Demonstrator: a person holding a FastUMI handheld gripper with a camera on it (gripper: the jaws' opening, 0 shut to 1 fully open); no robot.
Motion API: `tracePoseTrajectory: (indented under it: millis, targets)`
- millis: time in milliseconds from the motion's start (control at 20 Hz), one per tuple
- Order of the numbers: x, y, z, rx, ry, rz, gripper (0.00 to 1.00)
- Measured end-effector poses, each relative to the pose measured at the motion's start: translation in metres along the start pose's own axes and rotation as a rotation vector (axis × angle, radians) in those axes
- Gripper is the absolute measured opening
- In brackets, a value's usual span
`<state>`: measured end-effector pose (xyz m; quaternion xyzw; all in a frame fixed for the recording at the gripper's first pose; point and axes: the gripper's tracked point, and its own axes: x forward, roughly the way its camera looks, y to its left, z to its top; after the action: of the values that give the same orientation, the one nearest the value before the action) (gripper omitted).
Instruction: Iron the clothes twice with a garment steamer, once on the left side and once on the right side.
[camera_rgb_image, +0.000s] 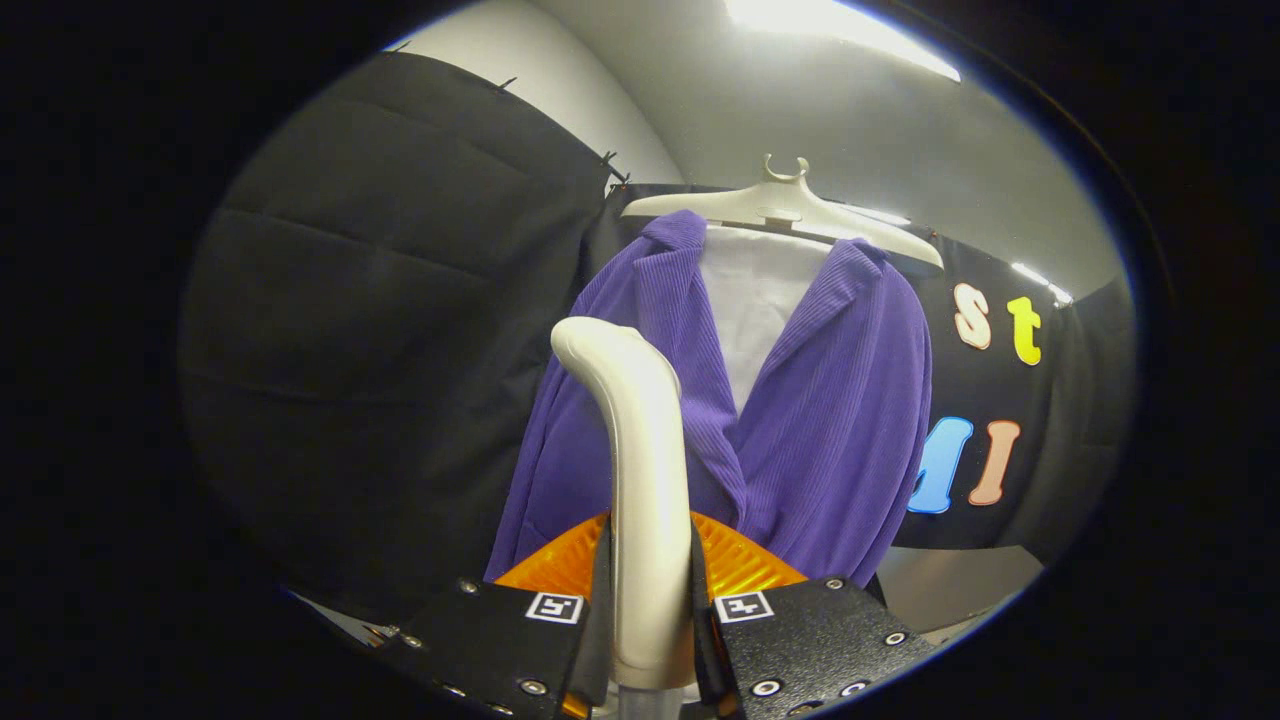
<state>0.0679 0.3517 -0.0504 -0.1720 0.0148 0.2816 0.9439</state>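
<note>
Directly ahead, a purple ribbed jacket (800, 420) hung on a pale plastic hanger (790, 210) against the booth's black cloth wall (380, 330). Its lapels fell open in a deep V, and a white panel (760, 300) showed between them at the chest. The fabric carried fine vertical ribs and draped in soft folds toward the hem, with the side of the jacket nearer the dark cloth partly hidden behind the steamer.

The garment steamer (640, 450) stood upright between the fingers (650, 625), its cream-coloured handle rising and curving over at the top like a hook. That curved top lay in front of the jacket's lapel. An orange ridged surface (740, 560) spread out behind the handle's lower part, just beyond the fingertips.

Both fingers pressed against the handle, one on each side, closed in tightly with no gap visible between pad and handle. The gripper pointed upward and forward, so the jacket and hanger were seen from below, with the grey ceiling and a bright ceiling light (840, 30) above them. A pale surface showed below the jacket's hem, too little of it to tell what it was.
</note>
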Motion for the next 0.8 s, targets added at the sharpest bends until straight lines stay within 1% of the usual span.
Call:
tracePoseTrajectory:
  millis: [150,300,600,800]
  targets:
    - [-0.008,0.007,-0.016,-0.030,0.005,0.018,0.33]
    - [-0.013,0.018,-0.047,-0.045,0.071,0.049,0.33]
    - [-0.021,0.025,-0.105,-0.062,0.192,0.072,0.33]
    - [-0.027,0.030,-0.130,-0.090,0.220,0.085,0.33]
